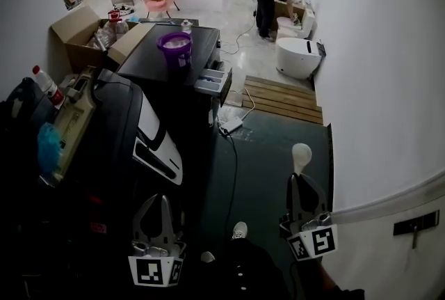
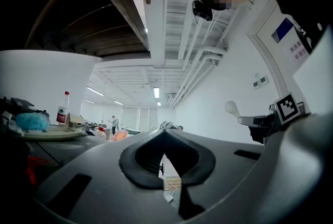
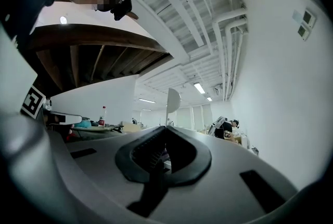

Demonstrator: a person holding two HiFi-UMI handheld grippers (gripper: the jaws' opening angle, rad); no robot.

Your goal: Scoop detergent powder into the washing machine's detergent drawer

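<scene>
One washer point(image 1: 153, 58), upper centre of the head view, with one drawer point(image 1: 213, 80) pulled open at its right edge. One purple tub point(image 1: 175, 46) stands on the washer top. Two grippers, low in frame and well apart from the washer: left gripper point(image 1: 162, 202), fingers clenched on nothing; right gripper point(image 1: 301, 180), fingers grasping one white scoop point(image 1: 300, 154), its bowl beyond the fingertips.
</scene>
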